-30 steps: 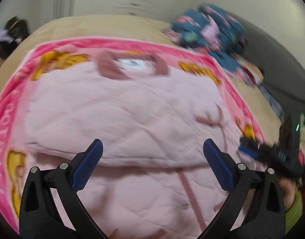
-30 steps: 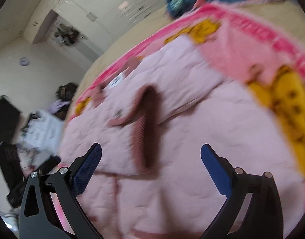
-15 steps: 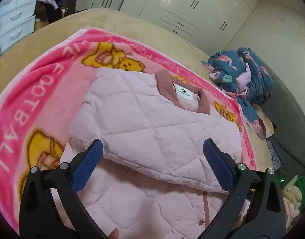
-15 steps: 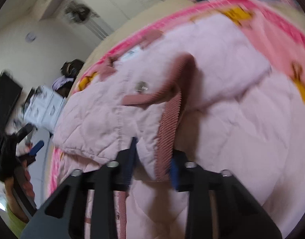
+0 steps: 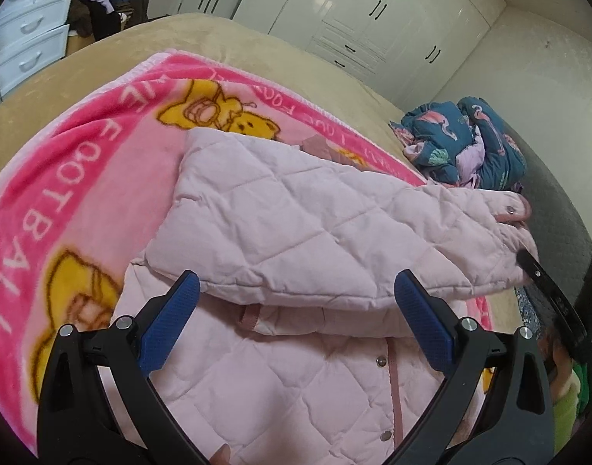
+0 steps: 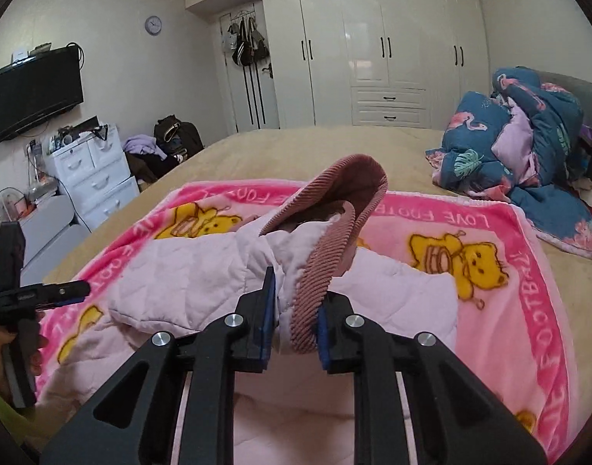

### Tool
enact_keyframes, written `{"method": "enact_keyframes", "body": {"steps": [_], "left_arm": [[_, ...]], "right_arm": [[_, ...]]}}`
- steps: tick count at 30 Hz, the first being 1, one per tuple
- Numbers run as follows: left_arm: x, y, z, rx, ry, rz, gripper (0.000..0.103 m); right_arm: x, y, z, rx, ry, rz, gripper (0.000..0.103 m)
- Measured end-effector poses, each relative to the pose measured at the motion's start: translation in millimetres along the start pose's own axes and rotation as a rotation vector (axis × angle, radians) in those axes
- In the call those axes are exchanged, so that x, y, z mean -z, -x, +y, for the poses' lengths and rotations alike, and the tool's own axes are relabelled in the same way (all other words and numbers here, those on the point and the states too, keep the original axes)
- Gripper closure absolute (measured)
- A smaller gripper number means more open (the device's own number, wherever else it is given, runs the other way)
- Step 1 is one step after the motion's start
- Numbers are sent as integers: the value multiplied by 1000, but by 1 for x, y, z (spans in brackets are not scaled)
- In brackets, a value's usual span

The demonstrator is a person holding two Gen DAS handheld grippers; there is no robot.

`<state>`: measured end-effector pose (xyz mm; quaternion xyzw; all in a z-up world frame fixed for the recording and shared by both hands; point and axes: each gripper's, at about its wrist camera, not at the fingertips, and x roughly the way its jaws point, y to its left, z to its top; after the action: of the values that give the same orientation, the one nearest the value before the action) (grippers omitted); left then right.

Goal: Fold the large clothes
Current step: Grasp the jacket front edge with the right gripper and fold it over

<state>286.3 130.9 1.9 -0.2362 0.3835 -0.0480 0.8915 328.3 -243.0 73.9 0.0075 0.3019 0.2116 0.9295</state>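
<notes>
Your right gripper (image 6: 294,323) is pinching the jacket (image 5: 296,224) cuff (image 6: 326,240) — sleeve lying leftward across the body — while your left gripper (image 5: 296,310) is hovering wide open, holding nothing.

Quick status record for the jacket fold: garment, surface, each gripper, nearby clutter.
garment: pink quilted jacket, a sleeve lying across its body
surface: pink cartoon blanket on a tan bed
left gripper: open, above the jacket, holding nothing
right gripper: shut on the sleeve's ribbed cuff, cuff raised off the jacket
clutter: blue flamingo quilt bunched at the bed's far right
</notes>
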Motion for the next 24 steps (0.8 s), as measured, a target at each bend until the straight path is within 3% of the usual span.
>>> {"method": "enact_keyframes", "body": {"steps": [15, 20, 22, 24], "left_arm": [[2, -19, -7, -22, -45, 47, 9], [1, -21, -13, -33, -72, 55, 9], [-3, -23, -16, -41, -88, 57, 9], [-10, -26, -23, -60, -113, 61, 9]], "right_arm": [[76, -59, -37, 47, -189, 175, 81], [81, -55, -39, 56, -235, 188, 62], [78, -46, -41, 77, -248, 162, 44], [73, -36, -42, 107, -250, 136, 43]]}}
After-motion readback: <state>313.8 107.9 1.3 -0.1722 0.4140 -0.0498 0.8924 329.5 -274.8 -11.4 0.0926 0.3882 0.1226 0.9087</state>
